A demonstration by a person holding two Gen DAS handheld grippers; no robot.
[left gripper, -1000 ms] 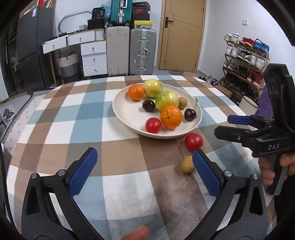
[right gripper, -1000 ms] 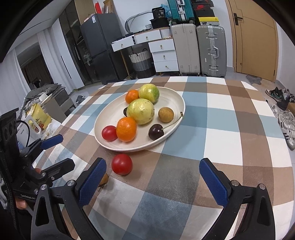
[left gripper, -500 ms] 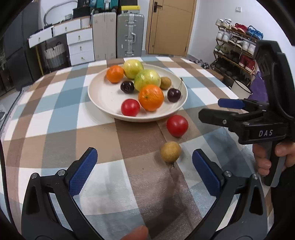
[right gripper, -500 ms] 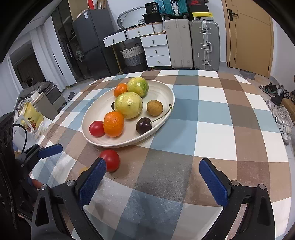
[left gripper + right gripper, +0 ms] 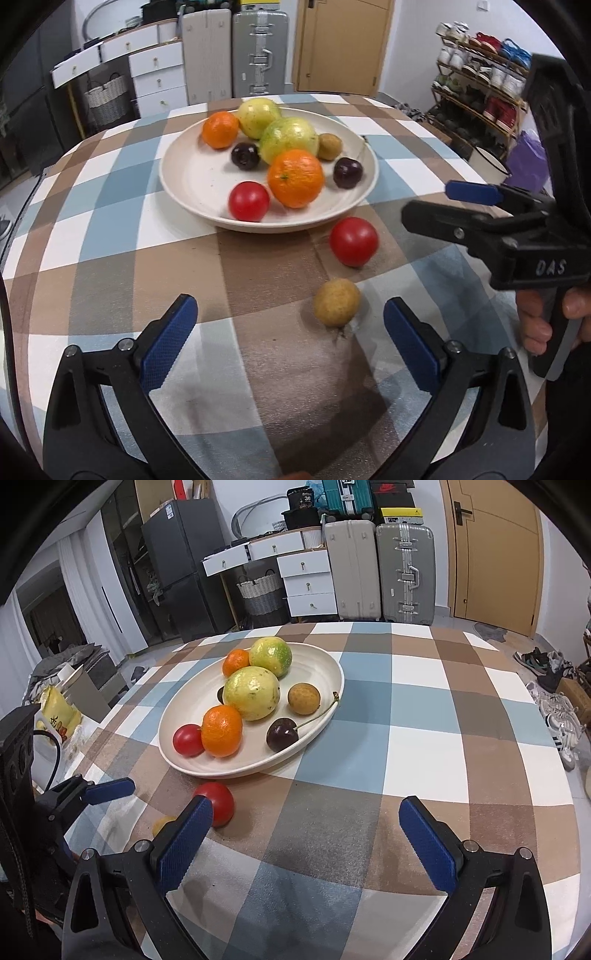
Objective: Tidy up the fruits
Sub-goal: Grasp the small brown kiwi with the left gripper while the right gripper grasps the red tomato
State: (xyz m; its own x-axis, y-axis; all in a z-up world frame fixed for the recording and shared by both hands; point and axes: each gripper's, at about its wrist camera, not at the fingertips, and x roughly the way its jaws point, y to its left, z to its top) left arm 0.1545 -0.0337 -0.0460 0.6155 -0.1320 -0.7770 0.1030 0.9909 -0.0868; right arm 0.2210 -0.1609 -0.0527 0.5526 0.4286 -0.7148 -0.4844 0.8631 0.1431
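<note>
1. The left tongs (image 5: 288, 332), blue-padded, are released; their jaws have just been closing slightly, with the small round tan fruit (image 5: 336, 302) lying between the tips, untouched.
2. The red round tomato (image 5: 353, 241) lies at its 1 o'clock, just beside the cream round plate (image 5: 184, 184) holding the other fruits.
3. The right tongs (image 5: 304, 834) gape empty over the checked surface (image 5: 424, 746).

A lived-in home: suitcases (image 5: 380, 572) are standing by a wooden door (image 5: 491, 554), shoes are filling a rack (image 5: 480, 99), and a checked tablecloth (image 5: 424, 720) is covering the table.
</note>
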